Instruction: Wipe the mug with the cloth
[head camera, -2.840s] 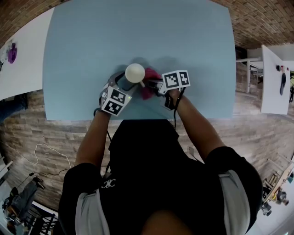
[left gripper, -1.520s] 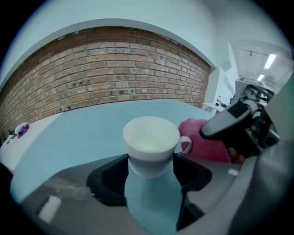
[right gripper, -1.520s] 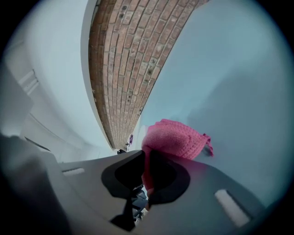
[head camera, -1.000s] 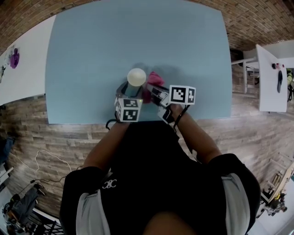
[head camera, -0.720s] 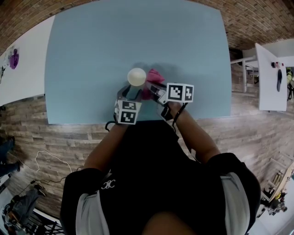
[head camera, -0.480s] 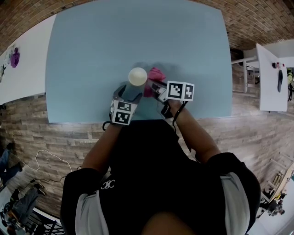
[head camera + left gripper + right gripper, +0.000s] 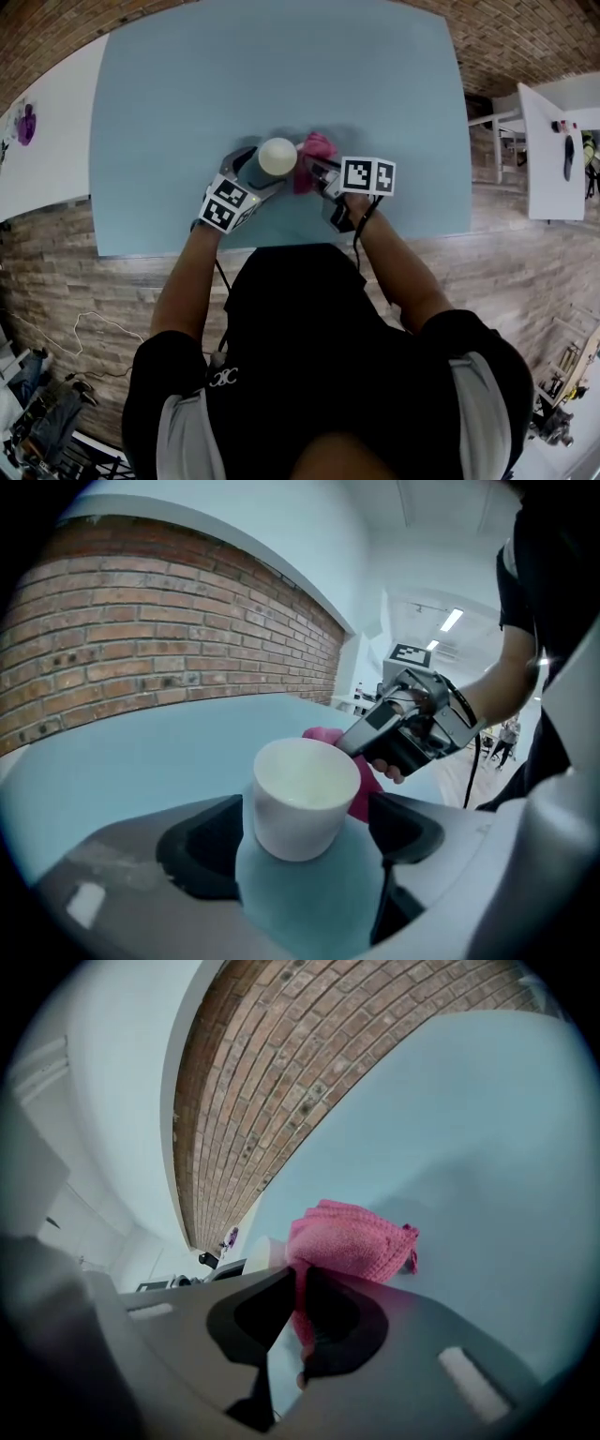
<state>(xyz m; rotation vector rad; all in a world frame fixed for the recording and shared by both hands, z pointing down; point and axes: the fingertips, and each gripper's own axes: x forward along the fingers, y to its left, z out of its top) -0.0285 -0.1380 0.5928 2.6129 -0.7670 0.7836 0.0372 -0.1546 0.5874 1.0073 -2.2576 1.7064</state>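
A white mug (image 7: 277,157) stands upright on the light blue table (image 7: 187,84). My left gripper (image 7: 251,169) comes at it from the near left. In the left gripper view the mug (image 7: 300,794) sits between the jaws, which have just been opening and now stand wide, with table showing beside both pads. My left gripper (image 7: 305,810) is open. A pink cloth (image 7: 316,150) lies against the mug's right side. My right gripper (image 7: 314,172) is shut on it. The right gripper view shows the cloth (image 7: 352,1241) bunched in front of my right gripper (image 7: 302,1312).
The table's near edge (image 7: 281,239) runs just behind both hands. White tables stand to the left (image 7: 37,141) and the right (image 7: 553,150) on the wooden floor. A brick wall (image 7: 141,649) rises beyond the far edge.
The left gripper has swung from straight behind the mug round to its left and rolled, its marker cube now lower left. The mug and the cloth have stayed put.
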